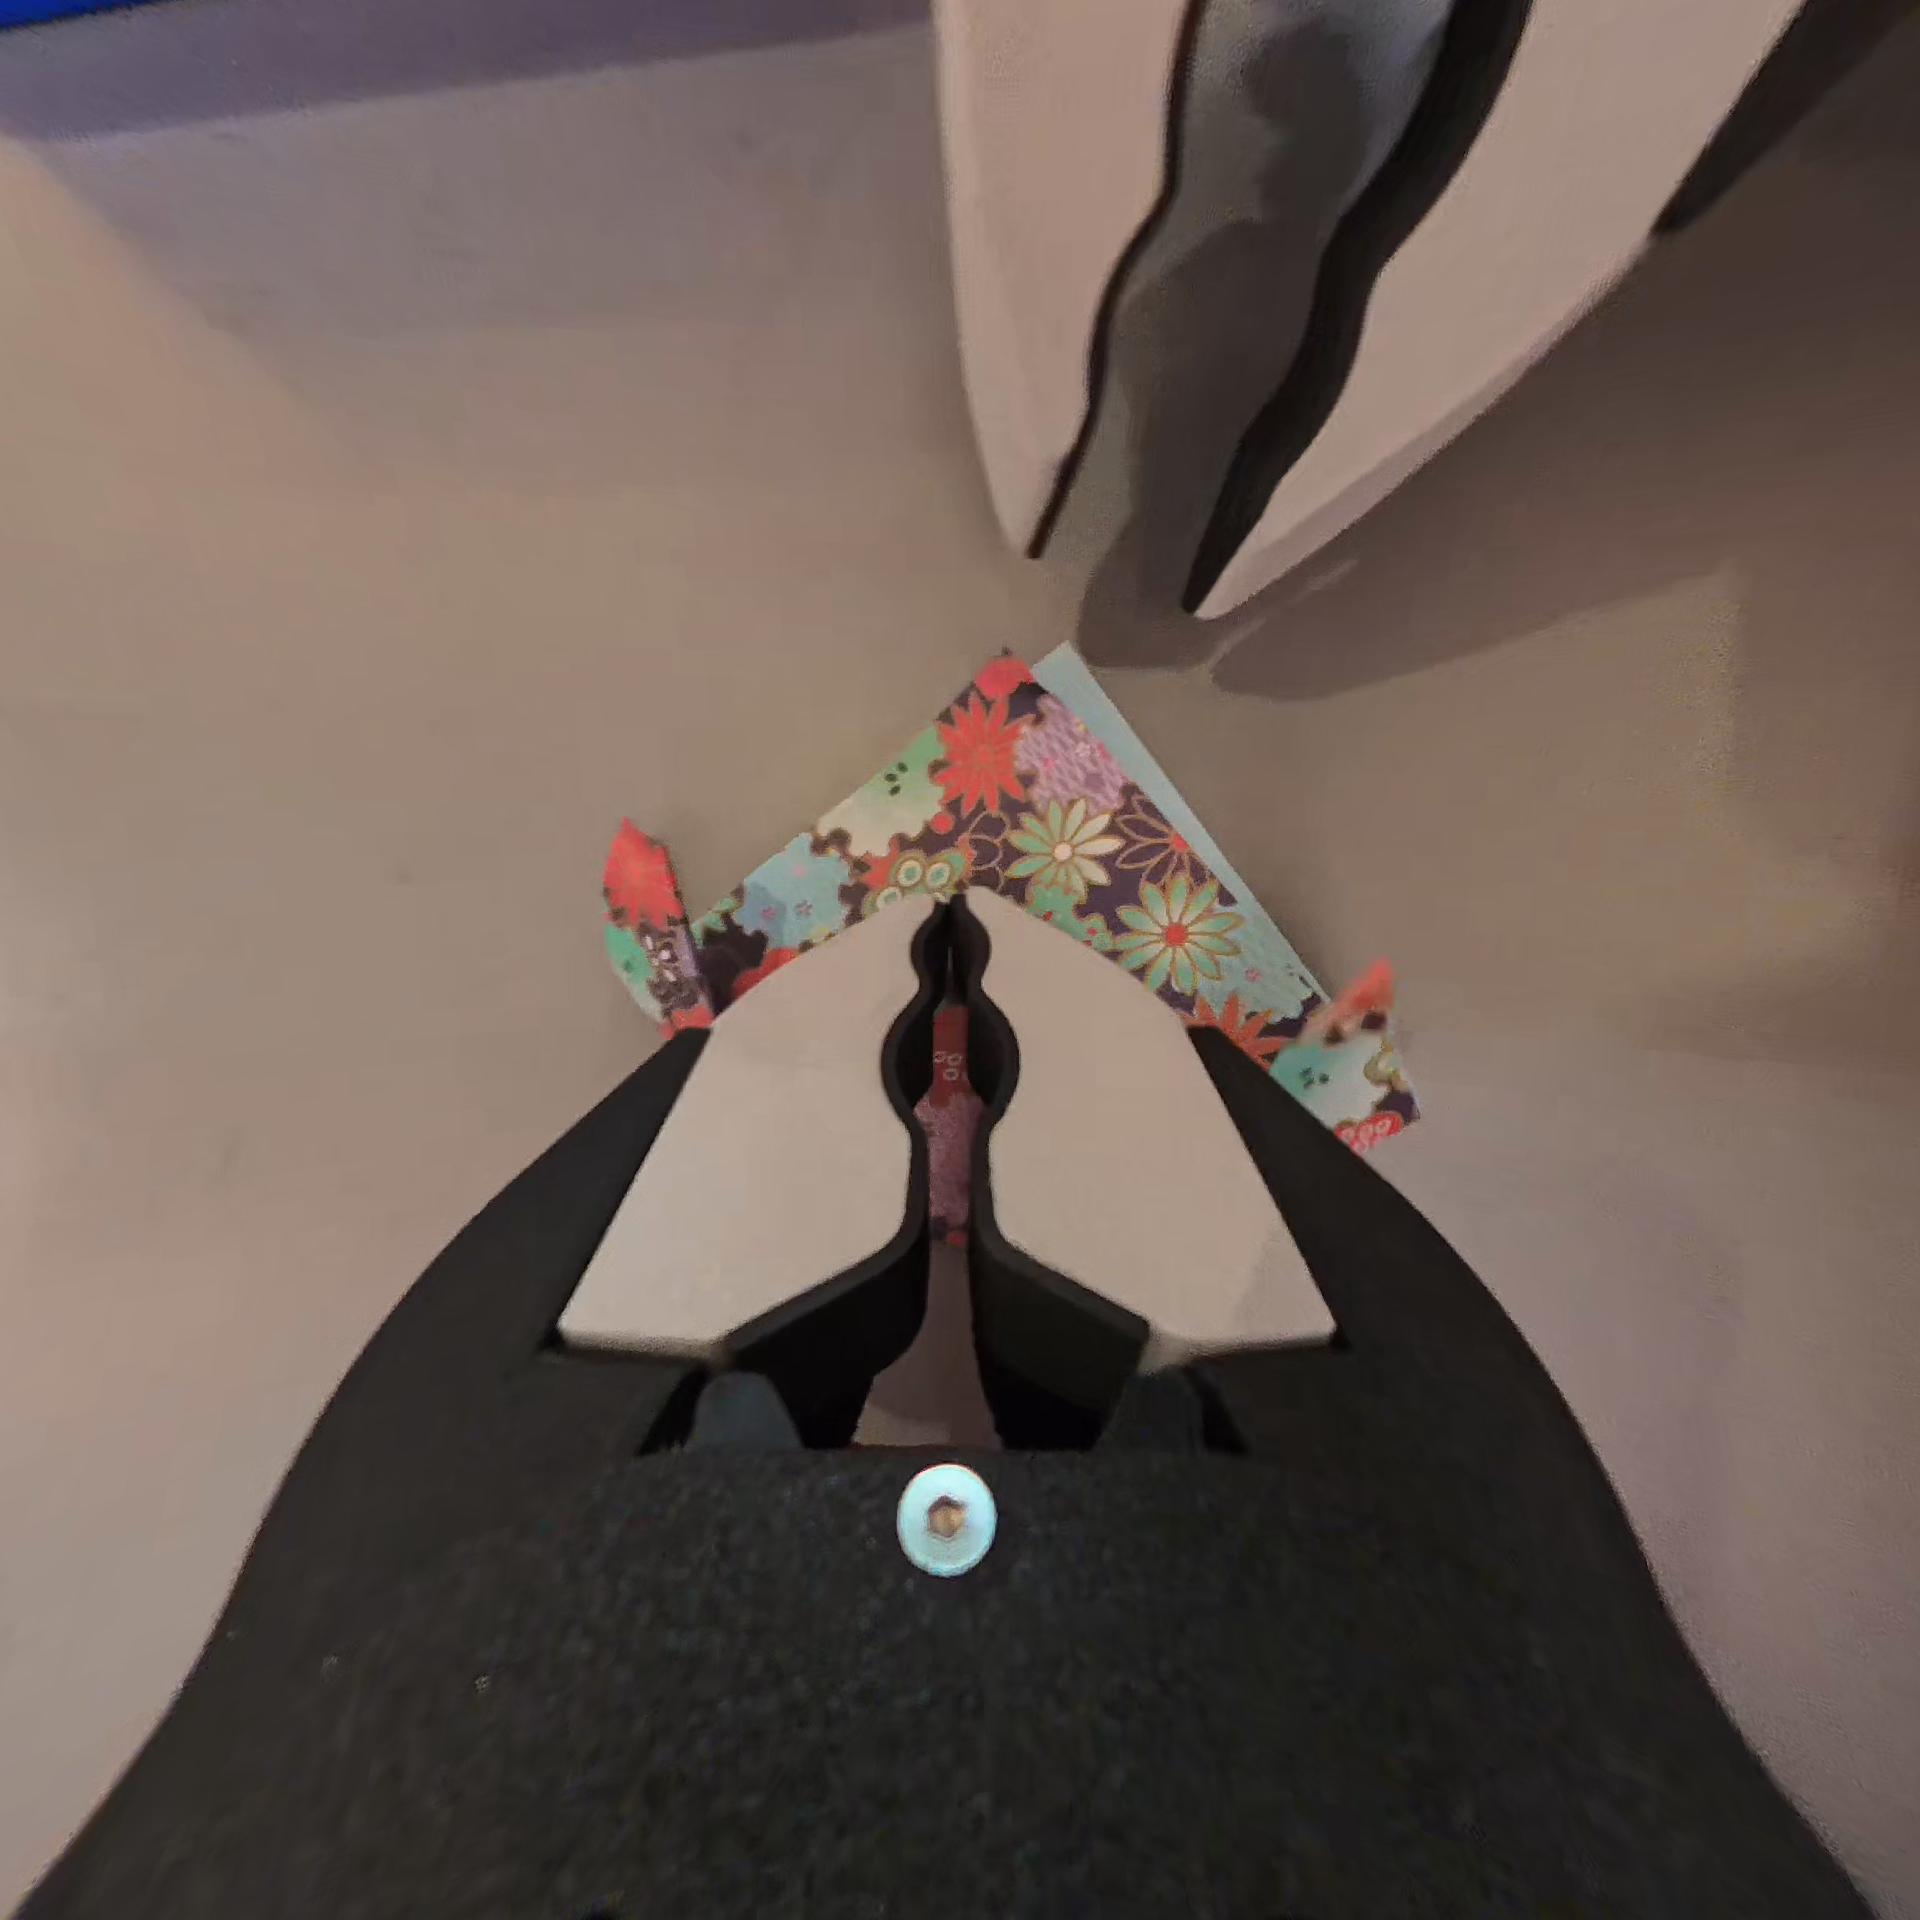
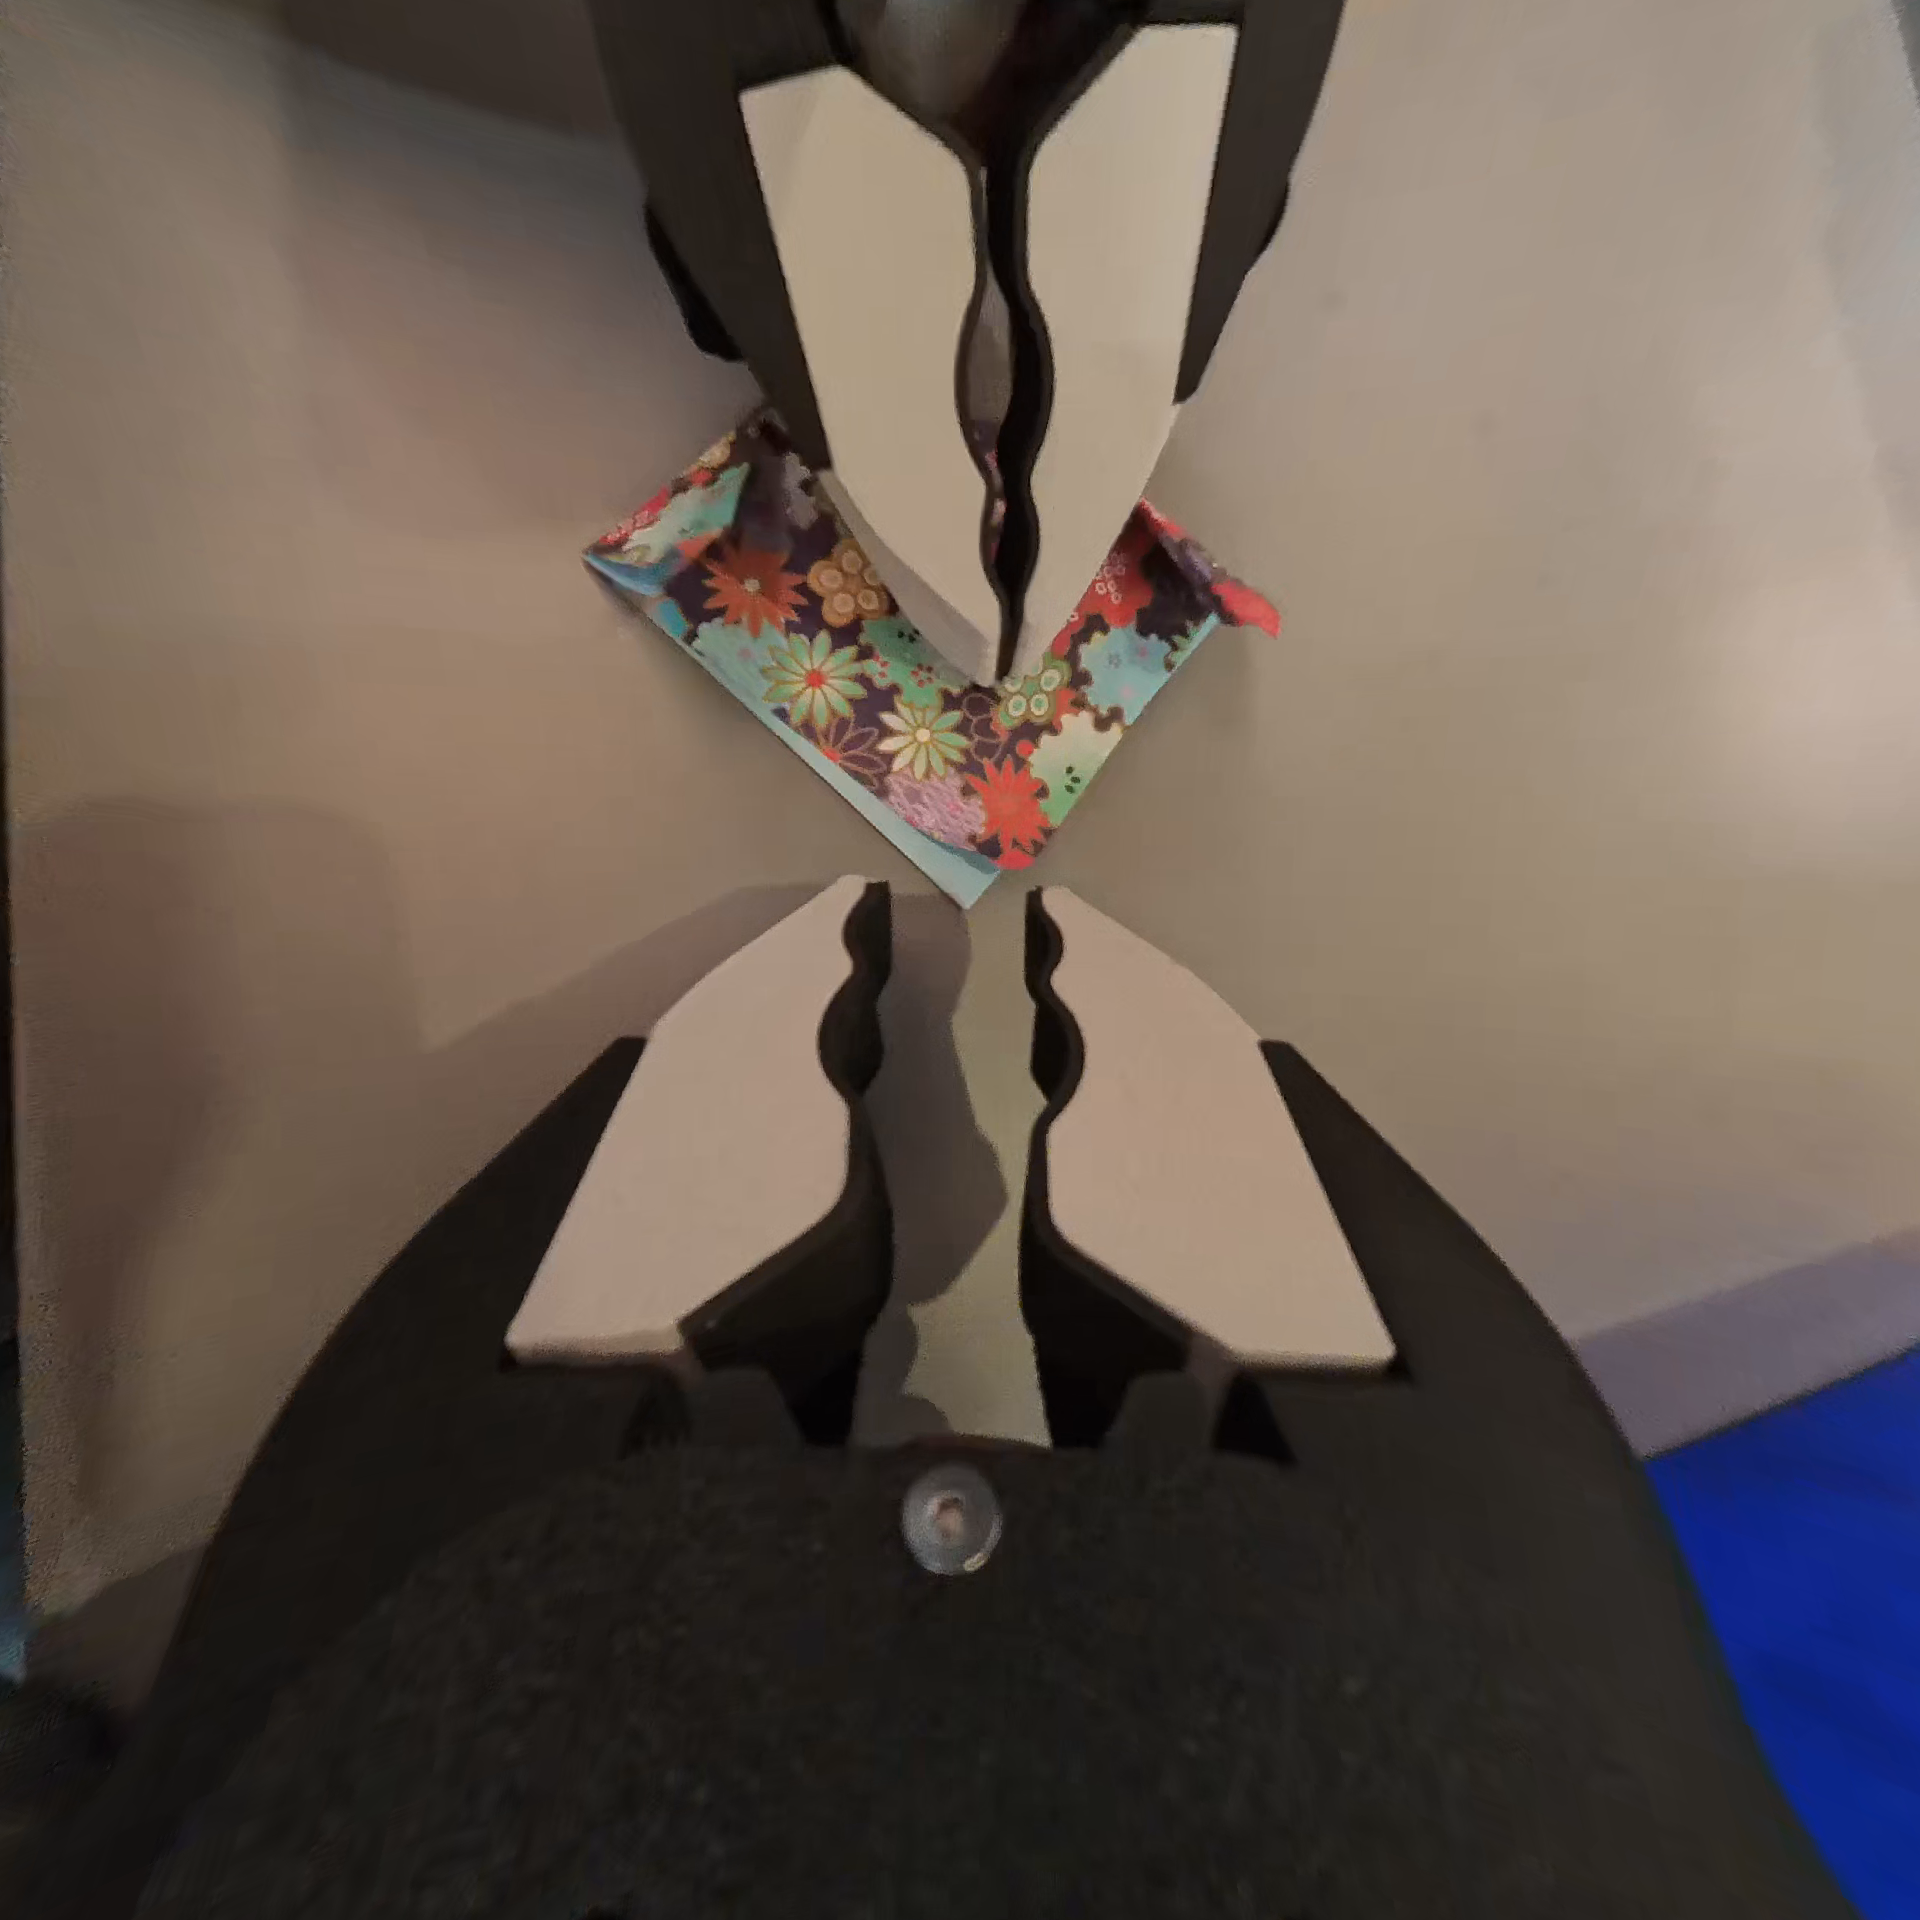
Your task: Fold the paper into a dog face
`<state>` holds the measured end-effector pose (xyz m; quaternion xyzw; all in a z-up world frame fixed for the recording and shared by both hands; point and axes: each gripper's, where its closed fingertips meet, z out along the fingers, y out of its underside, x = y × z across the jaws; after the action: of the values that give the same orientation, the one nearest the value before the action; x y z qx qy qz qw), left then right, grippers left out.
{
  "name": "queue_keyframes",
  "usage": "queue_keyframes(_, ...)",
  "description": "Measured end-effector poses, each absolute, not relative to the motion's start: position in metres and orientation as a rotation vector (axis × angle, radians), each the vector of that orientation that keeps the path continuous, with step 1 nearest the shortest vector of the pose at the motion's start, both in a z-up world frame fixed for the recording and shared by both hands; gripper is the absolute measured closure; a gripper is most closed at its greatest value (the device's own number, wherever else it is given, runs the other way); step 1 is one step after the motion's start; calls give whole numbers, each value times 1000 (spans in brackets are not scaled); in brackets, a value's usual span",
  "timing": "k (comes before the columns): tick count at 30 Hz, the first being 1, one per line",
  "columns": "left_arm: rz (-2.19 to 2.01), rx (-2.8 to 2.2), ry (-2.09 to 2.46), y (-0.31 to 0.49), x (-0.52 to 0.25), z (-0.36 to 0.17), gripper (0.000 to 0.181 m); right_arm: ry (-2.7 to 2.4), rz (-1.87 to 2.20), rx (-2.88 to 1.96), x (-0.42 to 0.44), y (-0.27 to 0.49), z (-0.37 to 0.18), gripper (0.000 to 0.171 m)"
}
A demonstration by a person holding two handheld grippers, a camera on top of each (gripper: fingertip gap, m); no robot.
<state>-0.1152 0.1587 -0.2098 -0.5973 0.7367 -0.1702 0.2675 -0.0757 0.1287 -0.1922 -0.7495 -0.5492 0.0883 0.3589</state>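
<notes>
The floral-patterned paper (image 1: 1060, 821) lies folded into a triangle on the beige table, with both side corners folded in as small raised flaps and a pale blue underside showing along one edge. My left gripper (image 1: 951, 909) is shut, and its closed tips rest on the middle of the paper. In the right wrist view the paper (image 2: 883, 717) points its bottom corner towards my right gripper (image 2: 956, 899), which is open and empty, its fingertips on either side of that corner just short of it. The left gripper (image 2: 1003, 665) comes in from above there. The right gripper (image 1: 1112, 582) shows beyond the paper's tip.
The beige table (image 1: 416, 520) surrounds the paper. A blue surface (image 2: 1787, 1558) lies past the table edge at the lower right of the right wrist view and shows as a strip (image 1: 104, 16) at the top left of the left wrist view. My hands' fingertips stand some 6 cm from each other.
</notes>
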Motion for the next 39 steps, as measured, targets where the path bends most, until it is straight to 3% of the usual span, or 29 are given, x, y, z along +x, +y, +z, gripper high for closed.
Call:
queue_keyframes(1, -481, -1621, 1986, 158, -115, -210, 181, -1426, 284, -1959, -75, 128, -195, 142)
queue_keyframes(7, -565, -1654, 1935, 158, -116, -210, 181, -1318, 610, -2223, -71, 123, -204, 158)
queue_keyframes(11, -609, -1667, 1901, 158, -115, -210, 181, -1321, 469, -2189, -71, 131, -211, 171)
queue_keyframes(19, -635, -1648, 1786, 173, -124, -186, 181, -1330, 410, -2158, -72, 137, -212, 171)
queue_keyframes(25, -586, -1653, 1896, 167, -128, -210, 181, -1335, 442, -2143, -77, 141, -211, 171)
queue_keyframes(39, -595, -1667, 1862, 165, -125, -210, 181, -1330, 507, -2054, -103, 149, -210, 171)
